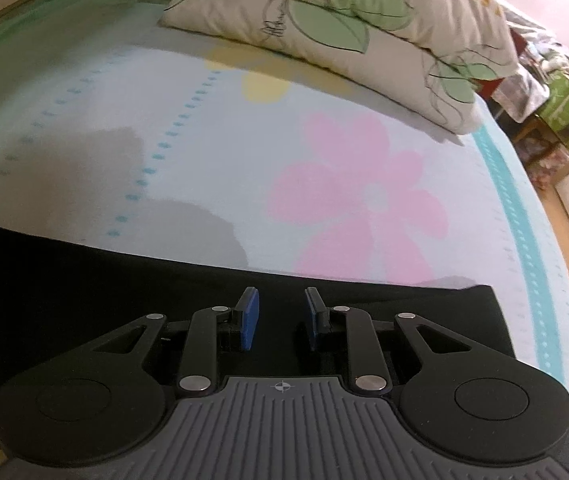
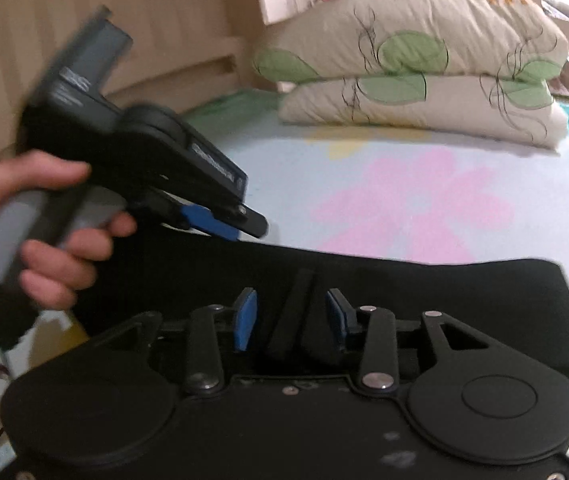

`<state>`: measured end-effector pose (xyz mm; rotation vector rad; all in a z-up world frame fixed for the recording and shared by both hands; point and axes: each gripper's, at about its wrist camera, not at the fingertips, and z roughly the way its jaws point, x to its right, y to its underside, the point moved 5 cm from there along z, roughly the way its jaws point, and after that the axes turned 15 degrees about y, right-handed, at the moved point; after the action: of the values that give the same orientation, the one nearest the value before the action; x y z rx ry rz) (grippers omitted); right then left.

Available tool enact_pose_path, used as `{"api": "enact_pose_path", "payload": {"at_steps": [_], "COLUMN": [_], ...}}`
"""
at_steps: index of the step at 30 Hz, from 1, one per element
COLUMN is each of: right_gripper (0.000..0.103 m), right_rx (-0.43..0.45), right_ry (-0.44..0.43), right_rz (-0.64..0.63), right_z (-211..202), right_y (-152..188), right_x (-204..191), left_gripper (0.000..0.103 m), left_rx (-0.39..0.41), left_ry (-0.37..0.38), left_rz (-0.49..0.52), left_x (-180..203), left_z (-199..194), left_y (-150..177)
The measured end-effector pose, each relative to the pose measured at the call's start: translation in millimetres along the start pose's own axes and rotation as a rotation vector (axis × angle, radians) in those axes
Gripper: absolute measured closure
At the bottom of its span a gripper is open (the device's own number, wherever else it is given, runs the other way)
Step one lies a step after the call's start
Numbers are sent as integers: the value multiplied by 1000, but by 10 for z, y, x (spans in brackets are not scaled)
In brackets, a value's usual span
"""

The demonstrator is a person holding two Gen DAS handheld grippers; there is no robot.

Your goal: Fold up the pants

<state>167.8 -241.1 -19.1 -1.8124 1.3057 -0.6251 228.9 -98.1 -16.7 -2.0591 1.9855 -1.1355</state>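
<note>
Currently the black pants (image 1: 84, 280) are laid flat across the near part of the bed (image 1: 324, 140), on a pale sheet printed with a pink flower (image 1: 364, 204), well short of the two stacked pillows (image 1: 324, 20) at the far end.

On the left, the left hand-held gripper (image 1: 280, 320) is held just above the dark cloth with its blue pads (image 1: 250, 320) apart and nothing between them; it is released. In the right wrist view it is seen from the side, gripped by the person's hand (image 2: 44, 220), its tip over the far edge of the pants, though motion blur is heavy there.

On the right, the right hand-held gripper (image 2: 290, 320) is likewise spread, with a raised ridge of the black fabric (image 2: 292, 312) standing between the pads but apparently not pinched; it is judged released, about to close.

For the step to be done well, a grasp should be taken through all layers at the edge, both grips should be set at matching points along the same hem, and the cloth should be lifted evenly so that the fold lands square.

White lettering is seen on the side of the left hand-held gripper's body, but it is too blurred to be read. No other writing or brand can be made out.
</note>
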Motion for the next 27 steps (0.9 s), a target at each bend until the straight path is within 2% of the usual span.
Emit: {"api": "enact_pose_path", "payload": {"at_steps": [3,5,6,7,8,9,12,16,19,22,27], "right_gripper": [62,63,70,85,92,96,96,96,97,98,100], "right_rx": [10,8,5,-2,-16,-31,-64,-130,-218,-193,-193], "right_ry": [41,133,176,215,238,250,285,322,347,372,378], "right_rz": [84,148,181,222,262,301,395,391,335,289,313], "right_z": [-121,-100,-82,-59,-48,-30,7,179,317,288,223], "right_y": [-40,-73,-77,-79,-72,-66,-35,15,203,298,328], "right_x": [331,613,780,946,1082,1208,1480,1552,1477,1445,1436], "left_gripper": [79,79,79,79,79,79,79,79,79,79,79], "left_rx": [-18,-41,-53,-68,-82,-98,-135,-174,-155,-155,-135], "left_ry": [19,36,45,56,64,69,68,49,34,18,52], "left_rz": [44,70,80,92,103,115,149,180,239,288,249], "left_x": [167,286,335,390,435,474,545,522,510,544,471], "left_z": [64,130,165,208,250,296,419,562,594,585,520], "left_y": [59,123,153,193,232,275,377,506,593,622,618]}}
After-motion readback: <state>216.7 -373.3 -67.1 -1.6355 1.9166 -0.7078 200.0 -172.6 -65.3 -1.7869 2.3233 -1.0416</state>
